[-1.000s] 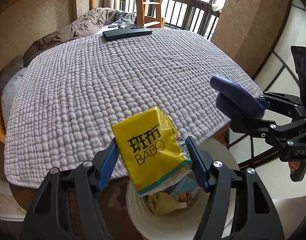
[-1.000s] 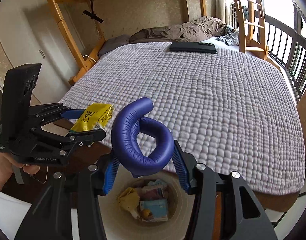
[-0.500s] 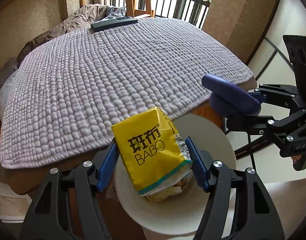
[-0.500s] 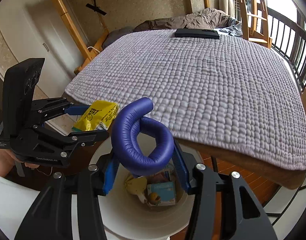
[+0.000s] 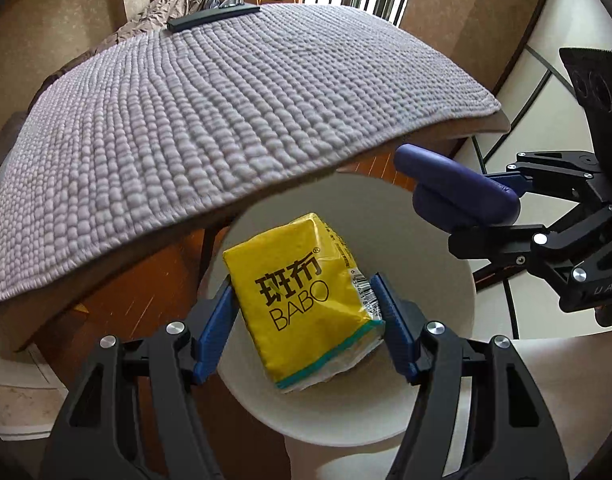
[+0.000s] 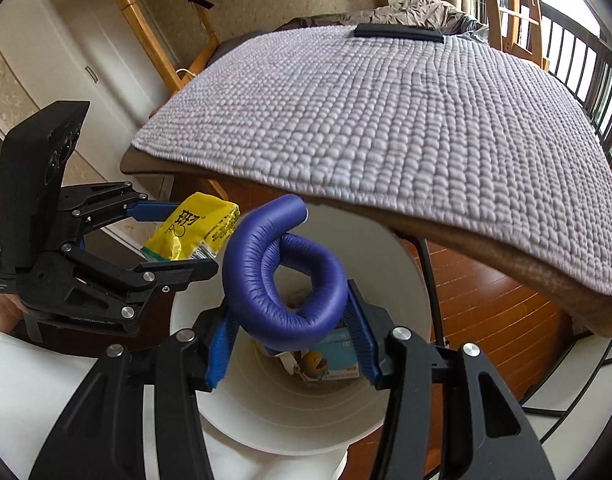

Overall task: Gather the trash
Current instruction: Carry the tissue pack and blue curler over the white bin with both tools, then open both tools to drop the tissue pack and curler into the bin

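My left gripper (image 5: 306, 312) is shut on a yellow BABO tissue pack (image 5: 301, 300) and holds it over the open mouth of a white round trash bin (image 5: 434, 360). My right gripper (image 6: 289, 336) is shut on a curled blue foam tube (image 6: 281, 272) and holds it above the same bin (image 6: 289, 412). Paper and packaging trash (image 6: 330, 360) lies at the bin's bottom. In the left wrist view the right gripper with the tube (image 5: 458, 196) is at the right. In the right wrist view the left gripper with the pack (image 6: 193, 228) is at the left.
A bed with a grey quilted cover (image 5: 209, 108) overhangs just beyond the bin. A black flat object (image 6: 398, 32) lies at its far end. There is wood floor (image 6: 490, 308) under the bed and a white cupboard door (image 6: 77, 68) to the left.
Both grippers have moved back from the bed and tilted down. The bin's mouth now lies fully under both held items. Neither grip has changed.
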Demonstrator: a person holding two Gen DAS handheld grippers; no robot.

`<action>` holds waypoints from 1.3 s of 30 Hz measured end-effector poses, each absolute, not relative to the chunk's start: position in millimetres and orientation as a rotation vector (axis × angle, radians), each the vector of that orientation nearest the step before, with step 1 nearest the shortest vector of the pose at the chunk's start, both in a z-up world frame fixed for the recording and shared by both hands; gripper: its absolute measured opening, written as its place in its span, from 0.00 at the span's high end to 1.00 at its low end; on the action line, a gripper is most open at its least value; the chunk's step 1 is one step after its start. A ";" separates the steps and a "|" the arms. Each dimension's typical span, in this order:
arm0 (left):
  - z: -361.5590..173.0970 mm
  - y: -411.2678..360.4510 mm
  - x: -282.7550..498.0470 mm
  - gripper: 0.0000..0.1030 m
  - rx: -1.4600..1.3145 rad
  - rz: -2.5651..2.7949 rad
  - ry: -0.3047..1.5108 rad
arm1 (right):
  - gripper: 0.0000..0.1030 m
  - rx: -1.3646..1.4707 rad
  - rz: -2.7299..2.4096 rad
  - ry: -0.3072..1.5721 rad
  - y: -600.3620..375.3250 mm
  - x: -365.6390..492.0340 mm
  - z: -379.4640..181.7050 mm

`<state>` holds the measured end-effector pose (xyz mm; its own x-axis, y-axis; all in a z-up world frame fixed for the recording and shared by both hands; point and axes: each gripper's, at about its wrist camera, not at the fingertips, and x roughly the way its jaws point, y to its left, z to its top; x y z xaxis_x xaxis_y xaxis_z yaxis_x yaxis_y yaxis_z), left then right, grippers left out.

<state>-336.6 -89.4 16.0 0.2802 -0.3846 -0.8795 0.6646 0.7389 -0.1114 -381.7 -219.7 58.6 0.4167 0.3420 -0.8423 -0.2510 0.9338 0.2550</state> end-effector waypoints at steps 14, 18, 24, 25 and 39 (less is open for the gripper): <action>-19.0 -92.5 -337.9 0.34 0.339 -0.679 1.140 | 0.52 0.084 0.355 1.153 -216.6 -375.0 20.9; -30.6 -94.9 -337.7 0.34 0.360 -0.669 1.154 | 0.52 0.082 0.347 1.169 -215.7 -372.1 9.4; -43.3 -96.2 -337.2 0.34 0.372 -0.660 1.174 | 0.52 0.092 0.337 1.187 -214.6 -363.5 -3.4; -44.9 -98.7 -332.8 0.34 0.373 -0.659 1.177 | 0.52 0.094 0.336 1.188 -215.1 -362.5 -4.2; -37.6 -79.8 -326.1 0.12 0.309 -0.692 1.186 | 0.17 0.134 0.261 1.191 -229.8 -357.6 -14.0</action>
<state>-326.1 -79.8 -37.6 0.2028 -0.3299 -0.9220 0.6400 0.7573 -0.1302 -357.6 -229.8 -14.0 0.3457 0.2709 -0.8984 -0.1298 0.9620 0.2401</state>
